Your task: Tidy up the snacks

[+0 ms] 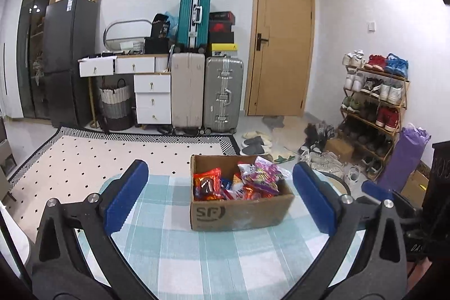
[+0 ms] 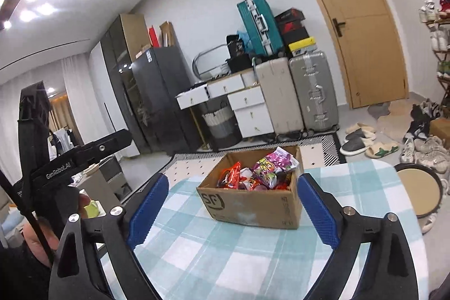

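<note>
Snack packets (image 1: 239, 183) are seen heaped in a cardboard box (image 1: 239, 212) near the surface's (image 1: 174, 257) far edge; both the left gripper (image 1: 219, 198) and the right gripper (image 2: 233, 204) are held back, fingers spread wide, nothing gripped, the box framed between them.

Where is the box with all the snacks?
The cardboard box sits on the checked tablecloth, centred ahead of both open grippers in both views, snacks inside.

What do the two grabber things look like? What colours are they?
Both the left gripper and right gripper have black angular frames with silver bolts and two flat fingers padded in bumpy blue. Seen from the right wrist camera, the left one's black body has white lettering and a thin black cable.
</note>
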Demonstrator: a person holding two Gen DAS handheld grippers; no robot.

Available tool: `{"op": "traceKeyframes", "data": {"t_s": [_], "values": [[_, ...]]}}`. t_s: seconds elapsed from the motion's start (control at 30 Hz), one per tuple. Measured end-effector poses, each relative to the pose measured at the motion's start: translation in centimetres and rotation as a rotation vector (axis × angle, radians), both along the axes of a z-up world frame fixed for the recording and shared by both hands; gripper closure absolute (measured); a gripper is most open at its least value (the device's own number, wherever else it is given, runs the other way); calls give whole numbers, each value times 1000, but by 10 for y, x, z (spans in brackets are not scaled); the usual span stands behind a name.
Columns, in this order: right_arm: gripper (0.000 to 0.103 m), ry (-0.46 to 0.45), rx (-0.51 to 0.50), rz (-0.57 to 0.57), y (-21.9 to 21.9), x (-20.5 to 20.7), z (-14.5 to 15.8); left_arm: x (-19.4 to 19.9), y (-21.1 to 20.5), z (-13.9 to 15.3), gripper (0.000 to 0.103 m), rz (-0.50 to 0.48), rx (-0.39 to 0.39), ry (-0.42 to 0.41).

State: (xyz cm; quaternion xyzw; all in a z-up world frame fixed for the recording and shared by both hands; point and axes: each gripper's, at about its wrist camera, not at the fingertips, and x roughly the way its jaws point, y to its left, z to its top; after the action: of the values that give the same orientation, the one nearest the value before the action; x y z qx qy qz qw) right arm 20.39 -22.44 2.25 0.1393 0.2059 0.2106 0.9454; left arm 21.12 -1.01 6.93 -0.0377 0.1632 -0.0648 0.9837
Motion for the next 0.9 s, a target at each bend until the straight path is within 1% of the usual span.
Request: {"op": "traceKeyframes", "data": {"t_s": [0.07,0.13,0.2,0.3,0.43,0.53,0.63,0.73,0.9], "values": [[6,-29,-3,6,-4,-19,2,-20,2,0,0,15,11,-10],[3,-55,-23,-1,-2,-39,4,-41,7,-2,0,28,6,-4],[2,-78,-44,-2,-2,-55,4,-61,12,-6,0,35,2,-6],[1,-99,-68,-1,0,-75,2,-81,19,-15,0,46,2,3],[1,-128,-95,-8,1,-99,-7,-98,28,-32,0,64,10,28],[1,-137,-127,-5,5,-113,-20,-115,31,-48,0,75,39,13],[1,-121,-162,2,10,-118,-39,-125,29,-66,0,66,60,12],[1,-96,-187,7,15,-115,-59,-132,33,-86,0,70,26,25],[1,-91,-196,-9,15,-112,-81,-121,41,-121,0,99,4,87]]}}
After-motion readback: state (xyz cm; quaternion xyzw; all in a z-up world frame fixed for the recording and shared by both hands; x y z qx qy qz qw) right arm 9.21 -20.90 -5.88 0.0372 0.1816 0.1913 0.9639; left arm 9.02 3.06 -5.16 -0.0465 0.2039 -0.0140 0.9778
